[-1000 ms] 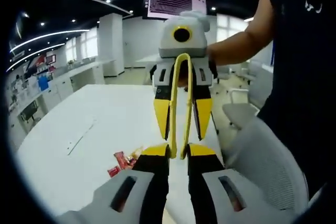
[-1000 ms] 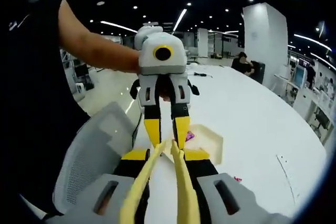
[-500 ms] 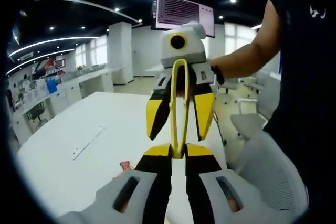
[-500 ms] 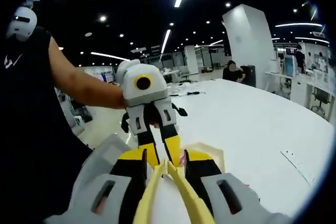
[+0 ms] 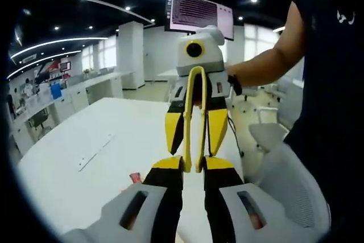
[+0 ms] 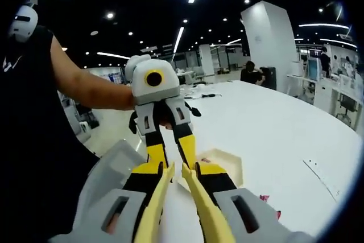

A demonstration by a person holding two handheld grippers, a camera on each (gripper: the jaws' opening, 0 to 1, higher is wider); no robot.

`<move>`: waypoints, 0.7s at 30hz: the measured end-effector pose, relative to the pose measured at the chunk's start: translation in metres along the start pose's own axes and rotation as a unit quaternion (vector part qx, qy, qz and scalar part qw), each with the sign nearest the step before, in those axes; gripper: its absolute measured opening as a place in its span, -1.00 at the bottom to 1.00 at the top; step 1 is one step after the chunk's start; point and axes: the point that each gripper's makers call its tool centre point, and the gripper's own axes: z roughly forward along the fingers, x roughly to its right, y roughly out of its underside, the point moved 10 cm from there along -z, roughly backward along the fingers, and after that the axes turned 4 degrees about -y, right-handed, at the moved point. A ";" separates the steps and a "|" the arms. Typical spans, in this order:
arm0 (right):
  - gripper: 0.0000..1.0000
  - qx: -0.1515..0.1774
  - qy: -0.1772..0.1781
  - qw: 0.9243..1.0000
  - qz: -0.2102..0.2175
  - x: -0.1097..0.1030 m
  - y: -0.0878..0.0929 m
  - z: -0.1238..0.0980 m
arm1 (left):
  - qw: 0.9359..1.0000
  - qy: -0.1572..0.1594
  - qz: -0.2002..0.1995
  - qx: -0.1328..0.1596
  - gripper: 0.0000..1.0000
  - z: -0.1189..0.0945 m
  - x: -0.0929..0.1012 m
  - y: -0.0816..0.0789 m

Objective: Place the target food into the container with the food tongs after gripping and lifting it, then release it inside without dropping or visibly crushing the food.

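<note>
Yellow food tongs (image 5: 187, 118) stretch between my two grippers, which face each other above the white table (image 5: 85, 157). In the left gripper view the tongs' looped end sits at my right gripper (image 5: 193, 153), whose jaws press both arms. My left gripper (image 5: 193, 162) is shut on the tongs' tips. In the right gripper view the tongs (image 6: 202, 209) run forward from my right gripper (image 6: 180, 166) to the left gripper (image 6: 170, 160). A cream container (image 6: 224, 160) lies on the table just behind them. Red wrapped food (image 5: 135, 177) lies on the table, and red wrapped food (image 6: 264, 199) also lies right of the container.
A person's bare arm (image 5: 267, 61) and dark-clothed body hold the grippers. A grey mesh chair (image 5: 284, 174) stands at the table's edge, and the chair (image 6: 108, 169) is on the left in the right gripper view. The table (image 6: 273, 135) spreads wide to the right. A person (image 6: 250, 72) sits far behind it.
Both views tilted upward over the second. The tongs' tips, pinched together half a second ago, now stand slightly apart. The right gripper's jaws have drawn in against the tongs' arms.
</note>
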 end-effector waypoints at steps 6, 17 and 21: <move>-0.60 -0.002 0.009 1.000 -0.011 -0.001 -0.001 0.000 | 1.000 -0.006 -0.003 0.002 -0.79 0.000 -0.002 -0.001; -0.62 0.011 -0.004 1.000 0.000 -0.001 -0.003 -0.003 | 1.000 0.002 0.013 -0.025 -0.87 -0.001 0.001 -0.016; -0.61 0.012 -0.012 1.000 0.006 -0.002 -0.002 -0.004 | 0.999 0.010 0.030 -0.034 -0.88 -0.001 0.005 -0.017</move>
